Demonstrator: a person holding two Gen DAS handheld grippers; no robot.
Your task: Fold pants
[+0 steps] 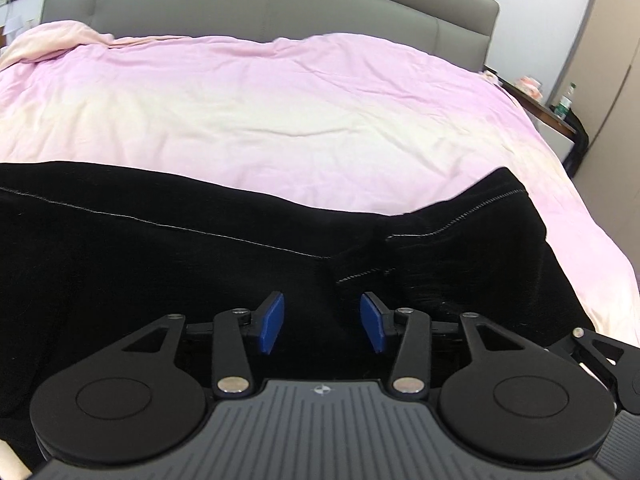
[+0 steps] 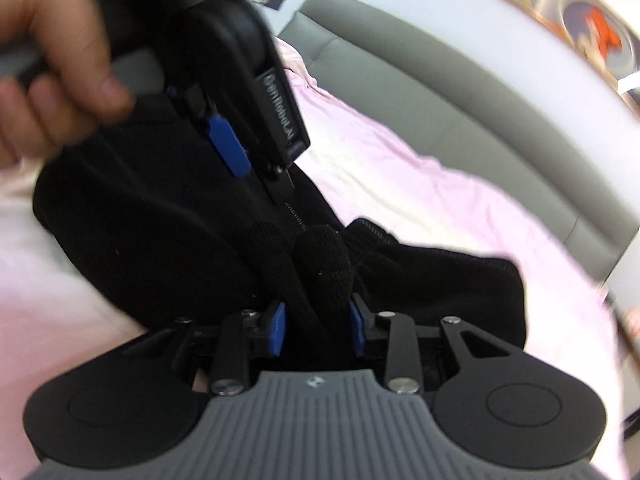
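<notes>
Black pants (image 1: 160,264) lie across the near part of a bed with a pink cover (image 1: 280,112). A pale seam runs along them. My left gripper (image 1: 322,322) is open, its blue pads (image 1: 273,322) apart just above the cloth. In the right wrist view, my right gripper (image 2: 318,328) is shut on a bunched fold of the black pants (image 2: 320,276), which rises between its blue pads (image 2: 278,328). The left gripper (image 2: 240,80) also shows there, above the pants and held by a hand (image 2: 60,52).
A grey padded headboard (image 1: 260,4) stands at the far end of the bed. A nightstand (image 1: 556,116) with a bottle (image 1: 565,102) and small items is at the right. The right gripper's linkage (image 1: 600,356) shows at the lower right of the left wrist view.
</notes>
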